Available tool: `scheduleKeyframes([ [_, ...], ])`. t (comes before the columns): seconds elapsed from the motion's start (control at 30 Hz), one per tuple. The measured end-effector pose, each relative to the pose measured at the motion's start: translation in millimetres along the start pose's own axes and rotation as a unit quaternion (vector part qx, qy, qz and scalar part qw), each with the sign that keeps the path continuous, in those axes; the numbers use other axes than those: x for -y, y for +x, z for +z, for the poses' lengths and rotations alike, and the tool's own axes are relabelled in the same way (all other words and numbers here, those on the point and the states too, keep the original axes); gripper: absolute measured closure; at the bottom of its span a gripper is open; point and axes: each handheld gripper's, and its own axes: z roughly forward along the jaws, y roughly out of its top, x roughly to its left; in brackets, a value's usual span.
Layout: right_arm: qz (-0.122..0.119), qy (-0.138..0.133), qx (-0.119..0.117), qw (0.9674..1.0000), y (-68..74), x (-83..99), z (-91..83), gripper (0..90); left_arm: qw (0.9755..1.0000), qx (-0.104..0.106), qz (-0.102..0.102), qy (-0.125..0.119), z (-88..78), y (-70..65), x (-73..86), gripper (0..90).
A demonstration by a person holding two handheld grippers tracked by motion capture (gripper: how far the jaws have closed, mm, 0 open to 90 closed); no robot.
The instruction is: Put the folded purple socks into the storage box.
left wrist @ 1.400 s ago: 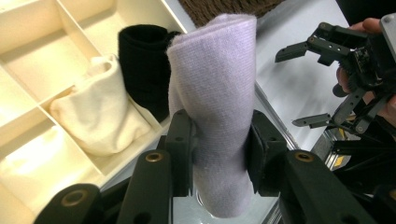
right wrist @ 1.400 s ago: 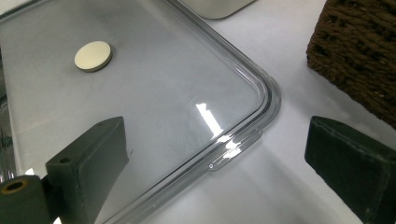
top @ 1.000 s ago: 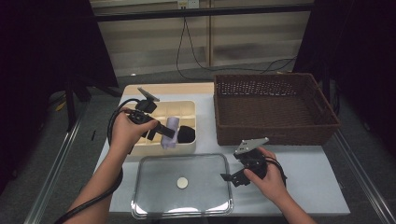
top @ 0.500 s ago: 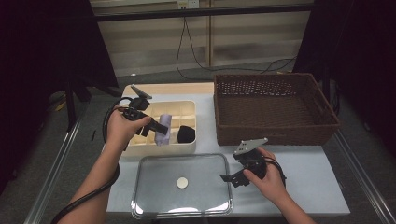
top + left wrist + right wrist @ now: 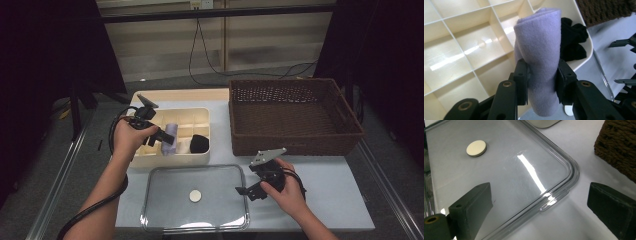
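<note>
My left gripper (image 5: 165, 138) (image 5: 541, 75) is shut on a rolled lavender cloth (image 5: 171, 137) (image 5: 540, 50), held over the cream divided box (image 5: 200, 116) (image 5: 461, 47). A black rolled cloth (image 5: 199, 143) (image 5: 571, 42) lies in the box's near right compartment, just right of the lavender roll. A clear plastic lid (image 5: 195, 220) (image 5: 506, 170) with a small cream disc (image 5: 195, 196) (image 5: 476, 148) lies flat in front of the box. My right gripper (image 5: 245, 192) (image 5: 539, 207) stands open and empty above the lid's right corner.
A dark wicker basket (image 5: 295, 145) (image 5: 621, 147) stands at the back right of the white table (image 5: 325, 185). The table's front and side edges drop off to a dark floor.
My left gripper has carried the lavender roll left and down, from above the black cloth to over the box's compartments. The right hand has stayed still.
</note>
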Motion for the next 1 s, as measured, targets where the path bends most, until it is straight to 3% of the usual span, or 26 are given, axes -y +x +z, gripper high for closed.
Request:
scheduleKeyframes([
  [0.07,0.001,0.002,0.001,1.0,0.1,0.1,0.2,5.7,0.9999,0.002,-0.014,-0.004,1.8,1.8,0.4,67.1],
  [0.27,0.001,0.002,0.0,1.0,0.3,0.2,0.3,5.7,0.9996,-0.006,-0.026,-0.003,3.1,8.8,1.4,67.3],
  [1.0,-0.003,0.005,-0.002,1.0,0.4,0.4,1.3,6.0,0.9992,-0.021,-0.033,-0.005,12.7,18.6,7.5,67.2],
])
